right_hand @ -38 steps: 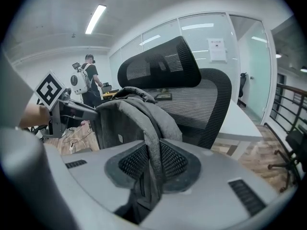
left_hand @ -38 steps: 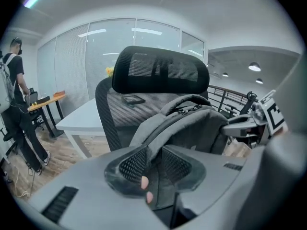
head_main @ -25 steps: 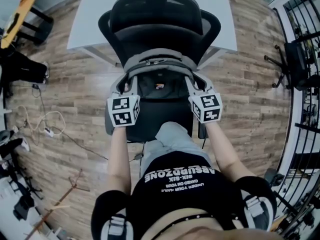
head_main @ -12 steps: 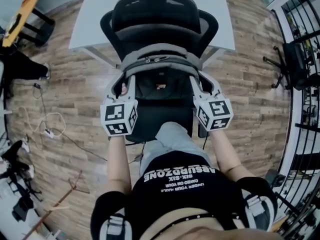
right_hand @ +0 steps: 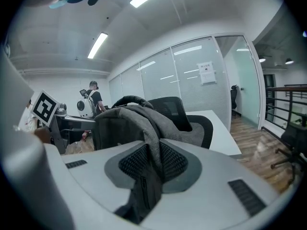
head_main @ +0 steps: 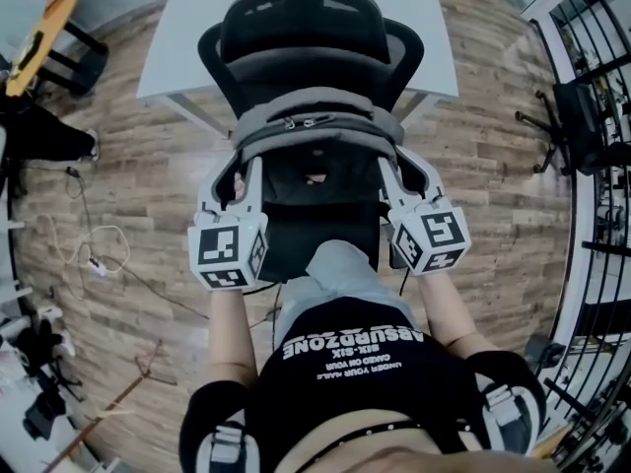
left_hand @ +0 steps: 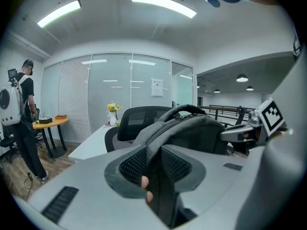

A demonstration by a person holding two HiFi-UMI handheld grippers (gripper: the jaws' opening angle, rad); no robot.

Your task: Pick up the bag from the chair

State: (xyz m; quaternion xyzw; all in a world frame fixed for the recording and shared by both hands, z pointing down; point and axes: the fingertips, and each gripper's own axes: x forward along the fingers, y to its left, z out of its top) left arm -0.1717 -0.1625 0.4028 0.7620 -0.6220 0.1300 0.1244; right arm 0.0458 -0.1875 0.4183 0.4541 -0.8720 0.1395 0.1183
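My left claw [head_main: 243,170] is clamped on the left side of the grey fabric backpack [head_main: 315,126], with fabric pinched between the pads. My right claw [head_main: 394,170] is clamped the same way on its right side. The backpack hangs between both claws, just near of the backrest of the black mesh office chair [head_main: 306,28], over the seat. A white desk [head_main: 168,57] stands far of the chair. The backpack's top zip looks closed, so I can't see what's inside.

One bag [head_main: 315,126], two hand-held grippers [head_main: 240,172] [head_main: 395,172], one vase [left_hand: 112,115]
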